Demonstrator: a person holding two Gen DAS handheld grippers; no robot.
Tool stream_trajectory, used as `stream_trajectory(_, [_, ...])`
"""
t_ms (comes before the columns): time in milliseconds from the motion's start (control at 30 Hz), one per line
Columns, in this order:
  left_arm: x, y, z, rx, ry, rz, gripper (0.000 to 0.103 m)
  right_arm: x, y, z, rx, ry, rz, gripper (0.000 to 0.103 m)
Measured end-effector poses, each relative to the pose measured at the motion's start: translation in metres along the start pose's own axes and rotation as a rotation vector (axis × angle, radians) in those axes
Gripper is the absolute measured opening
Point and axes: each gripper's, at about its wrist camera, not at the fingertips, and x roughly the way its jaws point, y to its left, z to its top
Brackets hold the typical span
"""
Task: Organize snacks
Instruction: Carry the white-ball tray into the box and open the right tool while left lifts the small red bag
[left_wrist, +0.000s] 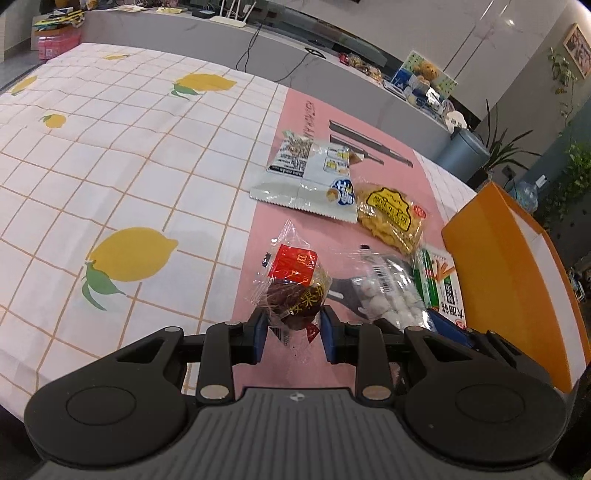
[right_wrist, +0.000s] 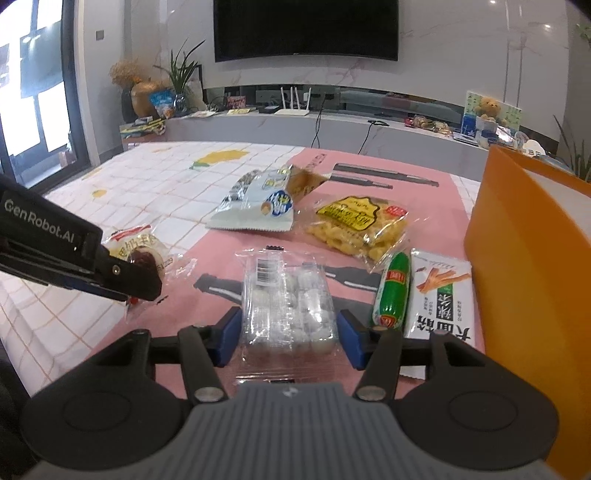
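Observation:
My left gripper (left_wrist: 293, 328) straddles the near end of a clear packet of dark dried fruit with a red label (left_wrist: 295, 286); its pads sit against the wrapper, and I cannot tell if they clamp it. In the right wrist view the left gripper (right_wrist: 144, 284) covers that packet (right_wrist: 138, 258). My right gripper (right_wrist: 290, 334) is open around a clear pack of white round sweets (right_wrist: 286, 306), which also shows in the left wrist view (left_wrist: 388, 291). An orange box (right_wrist: 528, 280) stands at the right.
On the pink mat (right_wrist: 207, 306) lie a white-blue snack bag (right_wrist: 258, 206), a yellow snack pack (right_wrist: 356, 229), a green sausage (right_wrist: 393, 291) and a white stick-snack packet (right_wrist: 439, 295). A lemon-print cloth (left_wrist: 110, 166) covers the table's left.

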Motion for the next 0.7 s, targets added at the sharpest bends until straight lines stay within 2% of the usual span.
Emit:
stream_trajectory(333, [-0.016, 0.003, 0.005, -0.007, -0.049, -0.025, 0.033, -0.018, -0.006, 0.01, 0.048, -0.06, 0.005, 0.054])
stream_trajectory(533, [-0.035, 0.002, 0.008, -0.011, -0.098, -0.07, 0.033, -0.039, -0.017, 0.02, 0.122, -0.114, 0.027, 0.054])
stream_trajectory(700, [-0.047, -0.004, 0.011, -0.017, -0.102, -0.125, 0.033, -0.066, -0.03, 0.032, 0.196, -0.178, 0.051, 0.054])
